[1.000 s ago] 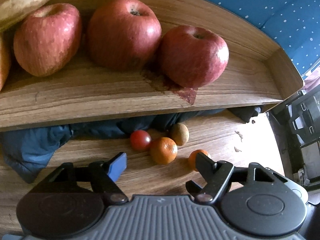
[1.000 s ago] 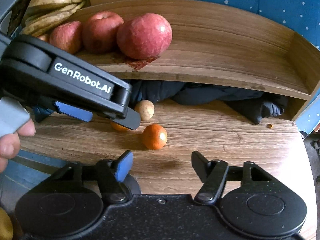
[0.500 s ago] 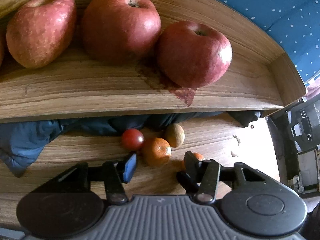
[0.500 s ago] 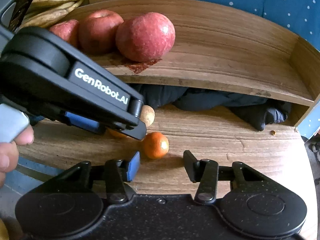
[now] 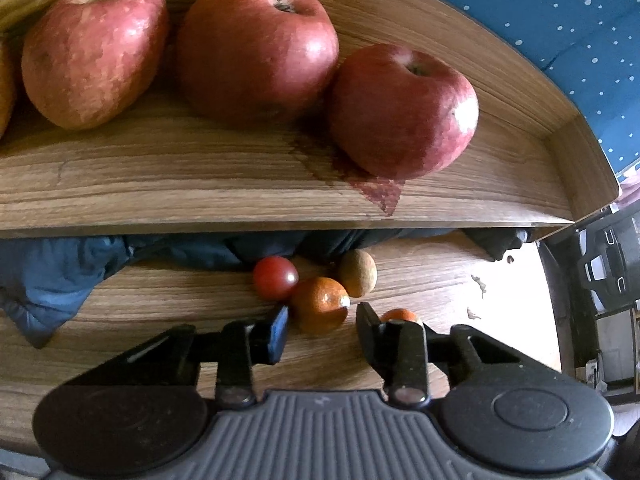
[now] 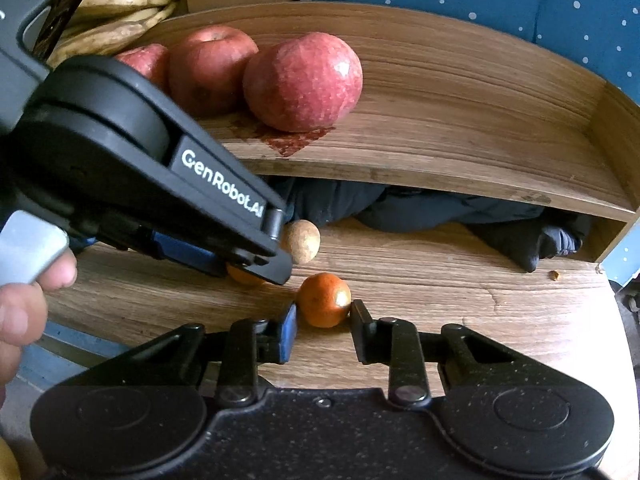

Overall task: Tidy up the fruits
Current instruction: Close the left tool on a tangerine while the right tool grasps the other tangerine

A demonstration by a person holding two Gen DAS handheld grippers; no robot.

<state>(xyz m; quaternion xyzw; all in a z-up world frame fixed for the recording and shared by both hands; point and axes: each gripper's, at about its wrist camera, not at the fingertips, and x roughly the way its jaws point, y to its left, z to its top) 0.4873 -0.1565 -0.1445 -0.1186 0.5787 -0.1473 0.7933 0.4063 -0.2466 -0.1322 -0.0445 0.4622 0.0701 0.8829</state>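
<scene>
Both grippers sat low over the wooden counter (image 6: 460,280). The left gripper (image 5: 320,314) was partly open, its fingers flanking one small orange (image 5: 319,310) without clearly pressing it. The right gripper (image 6: 323,316) was likewise partly open around a second orange (image 6: 324,299), barely clear of the peel. Three red apples (image 5: 256,40) rested on the shelf (image 5: 160,184) above, bananas (image 6: 116,12) behind.

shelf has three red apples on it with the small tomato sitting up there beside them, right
Not quite. The shelf does hold three red apples, but the left wrist view shows the small tomato down on the table below, beside an orange.
</scene>
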